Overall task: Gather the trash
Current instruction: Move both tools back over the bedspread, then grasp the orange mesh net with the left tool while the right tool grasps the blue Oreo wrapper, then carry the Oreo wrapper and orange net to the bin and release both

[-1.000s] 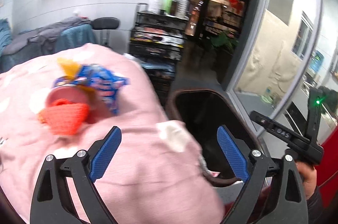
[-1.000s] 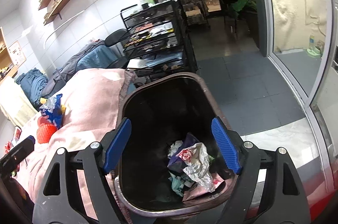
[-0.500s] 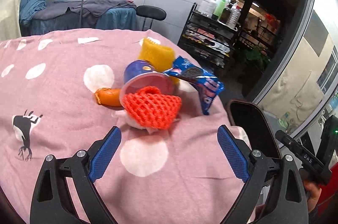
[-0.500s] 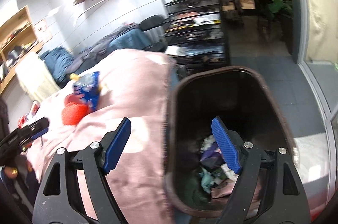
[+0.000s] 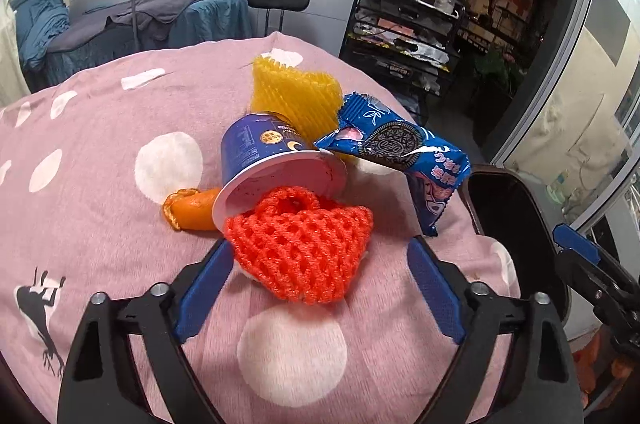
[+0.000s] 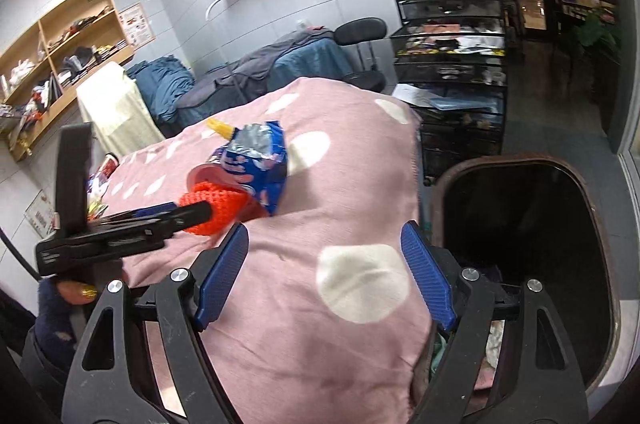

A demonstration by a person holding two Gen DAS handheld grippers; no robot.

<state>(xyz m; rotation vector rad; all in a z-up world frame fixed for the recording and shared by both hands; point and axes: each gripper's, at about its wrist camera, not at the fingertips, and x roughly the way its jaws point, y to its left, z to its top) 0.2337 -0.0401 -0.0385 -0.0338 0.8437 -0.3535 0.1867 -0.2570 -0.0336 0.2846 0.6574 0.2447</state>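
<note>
The left claw has just been narrowing around the red foam net, not yet pinching; the soft net could slip out or nudge the cup just beyond. The right claw gapes empty.

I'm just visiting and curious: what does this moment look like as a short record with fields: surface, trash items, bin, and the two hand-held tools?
surface: pink spotted cloth
trash pile: red foam net, blue cup lying on its side, yellow foam net, blue cookie wrapper, orange peel
bin: dark trash bin beside the cloth, some rubbish inside
left tool: jaws have just been closing, red net between its tips, not yet pinched
right tool: open, empty, over the cloth's edge
</note>
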